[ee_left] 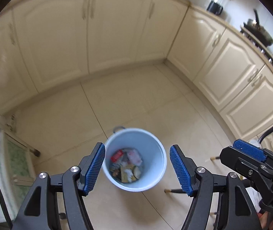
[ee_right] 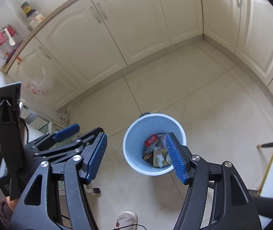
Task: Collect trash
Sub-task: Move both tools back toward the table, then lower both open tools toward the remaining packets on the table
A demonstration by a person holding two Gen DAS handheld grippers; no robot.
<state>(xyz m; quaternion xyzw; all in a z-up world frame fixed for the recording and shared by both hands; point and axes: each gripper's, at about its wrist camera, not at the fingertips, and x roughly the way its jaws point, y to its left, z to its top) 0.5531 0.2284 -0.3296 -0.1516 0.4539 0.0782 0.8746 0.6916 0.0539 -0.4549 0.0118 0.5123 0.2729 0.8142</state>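
Above the kitchen floor, left gripper is spread wide with nothing between its blue pads. Right gripper is likewise wide and empty; in the left wrist view its body shows at the right edge, just beside the left one. Both point down at a pale blue bin, which stands upright on the tiles. In the left wrist view the bin sits between the fingers; in the right wrist view the right-hand pad overlaps its rim. Trash lies at the bin's bottom: a red packet, white crumpled paper, yellowish and dark wrappers. Cream cabinet doors line the two walls beyond. A wok sits on the counter at right. A slippered foot shows at the lower edge of the right wrist view.
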